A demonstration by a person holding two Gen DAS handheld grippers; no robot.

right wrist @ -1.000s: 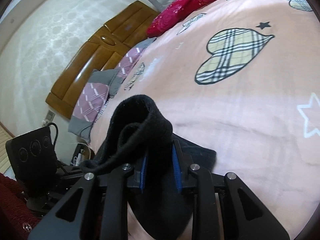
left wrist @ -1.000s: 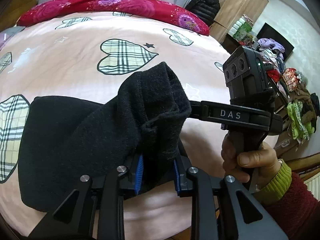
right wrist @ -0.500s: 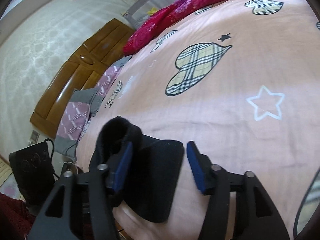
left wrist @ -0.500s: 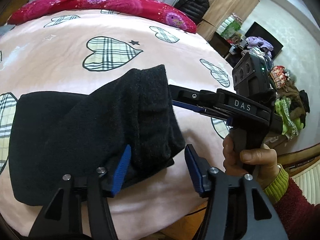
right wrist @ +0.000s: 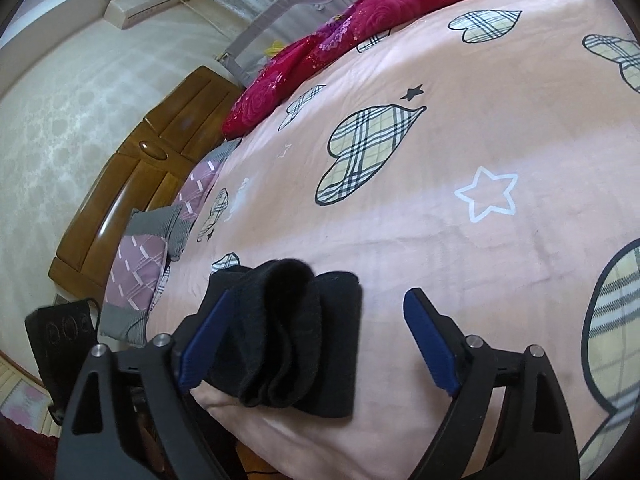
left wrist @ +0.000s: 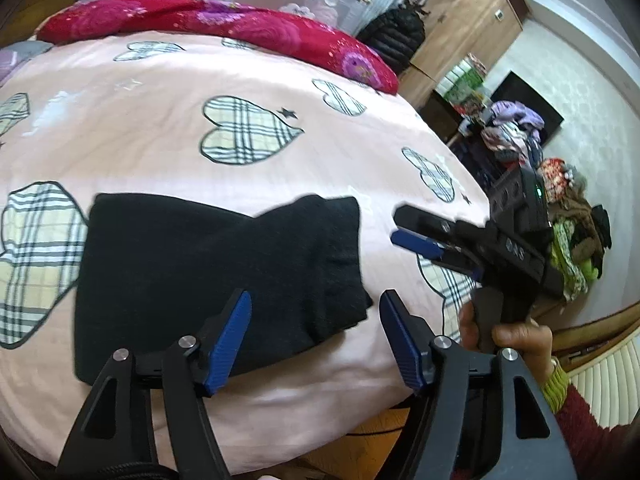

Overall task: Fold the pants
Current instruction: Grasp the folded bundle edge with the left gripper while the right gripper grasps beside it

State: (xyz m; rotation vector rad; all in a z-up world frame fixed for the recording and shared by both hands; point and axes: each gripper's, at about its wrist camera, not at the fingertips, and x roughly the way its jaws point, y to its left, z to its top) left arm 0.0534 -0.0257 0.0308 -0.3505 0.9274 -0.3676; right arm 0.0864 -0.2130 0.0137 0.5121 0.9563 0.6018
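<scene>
Black pants (left wrist: 208, 276), folded into a thick rectangle, are laid at the near edge of a pink bed (left wrist: 160, 120). The left tool (left wrist: 316, 336) and right tool (right wrist: 312, 340) are seen opening, nothing clamped. The fold is judged just released; withdrawing is called for next. No containers are seen.

Both wrist cameras look steeply down, close over the folded pants (left wrist: 208, 264) from neighbouring sides.
</scene>
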